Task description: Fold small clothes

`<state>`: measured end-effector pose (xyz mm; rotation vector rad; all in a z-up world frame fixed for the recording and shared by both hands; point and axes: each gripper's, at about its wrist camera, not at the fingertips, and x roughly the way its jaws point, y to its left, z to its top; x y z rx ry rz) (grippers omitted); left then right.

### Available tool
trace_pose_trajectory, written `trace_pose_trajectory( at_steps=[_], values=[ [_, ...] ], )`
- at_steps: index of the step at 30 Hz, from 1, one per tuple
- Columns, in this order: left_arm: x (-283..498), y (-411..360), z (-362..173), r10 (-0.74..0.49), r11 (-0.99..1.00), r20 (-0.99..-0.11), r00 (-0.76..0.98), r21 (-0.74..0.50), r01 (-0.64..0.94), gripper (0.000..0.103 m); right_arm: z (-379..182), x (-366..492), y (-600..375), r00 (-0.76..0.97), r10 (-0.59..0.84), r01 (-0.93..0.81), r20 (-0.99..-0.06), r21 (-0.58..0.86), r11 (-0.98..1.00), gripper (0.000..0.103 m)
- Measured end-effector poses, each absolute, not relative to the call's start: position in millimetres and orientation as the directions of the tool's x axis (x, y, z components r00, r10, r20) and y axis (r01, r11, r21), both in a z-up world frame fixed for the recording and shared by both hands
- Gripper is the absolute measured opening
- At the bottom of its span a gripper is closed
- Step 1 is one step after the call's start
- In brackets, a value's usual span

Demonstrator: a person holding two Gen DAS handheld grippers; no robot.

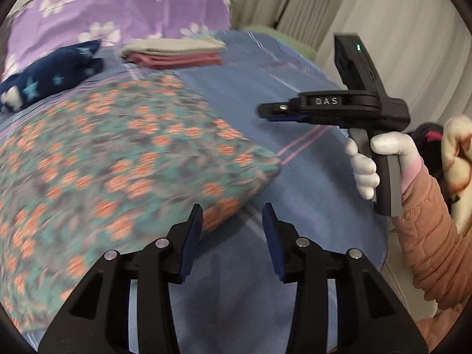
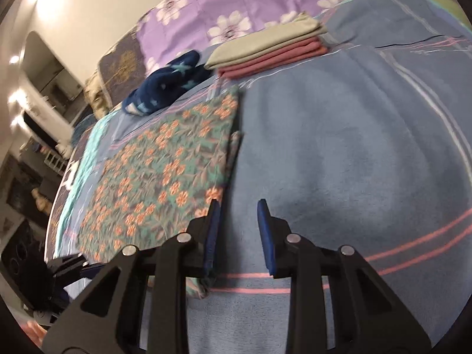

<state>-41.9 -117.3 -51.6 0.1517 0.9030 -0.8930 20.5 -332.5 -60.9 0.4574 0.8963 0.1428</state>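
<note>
A: What is seen on the bed [image 1: 309,177]?

B: A flowered cloth [image 1: 118,159] is laid flat on the blue blanket [image 2: 354,147]. It is spread over the left part of the bed, and one corner is pointed toward the right edge. Some of it looks doubled over, but the picture is blurred.

A: And the left gripper [image 1: 233,230]?

B: It is held above the near corner of the flowered cloth. Its two blue pads [image 1: 193,236] are kept wide apart. Nothing is held between them.

A: Is the right gripper [image 1: 270,113] seen too?

B: Yes. From the left camera it is seen in a white-gloved hand [image 1: 374,162], up over the right side of the bed. From that side, it cannot be told how far apart its fingers are. In its own camera the right gripper [image 2: 236,227] is seen spread open, with nothing gripped. Its left pad is just at the near right corner of the flowered cloth [image 2: 156,171].

A: What is laid at the far end?

B: A folded pile [image 2: 265,50], grey on top and pink below, is set near the far edge. Beside it, a dark blue cloth with stars [image 2: 165,88] is bunched up. A purple flowered pillow [image 1: 118,8] is propped behind both.
</note>
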Motion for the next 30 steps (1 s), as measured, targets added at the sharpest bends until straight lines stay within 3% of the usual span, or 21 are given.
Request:
trace_pose_trajectory(
  at_steps=[11,16,21,30],
  values=[
    [7,-223,-60,-0.356,0.755,-0.869,0.344,-0.050,0.654,0.043,-81,38,-350,0.591,0.246,0.032,-0.768,0.327,0.944,0.028],
    [18,-245,-72,-0.235,0.766,-0.889,0.394,0.080,0.638,0.043,-89,37,-359,0.604,0.299,0.009,-0.739,0.381,0.925,0.030],
    [19,-252,-69,-0.245,0.764,-0.900,0.360,0.050,0.644,0.043,-95,38,-364,0.611,0.326,-0.004,-0.722,0.409,0.912,0.030],
    [12,-262,-80,-0.187,0.720,-0.894,0.407,0.157,0.676,0.043,-93,37,-355,0.627,0.302,-0.036,-0.718,0.360,0.932,0.034]
  ],
)
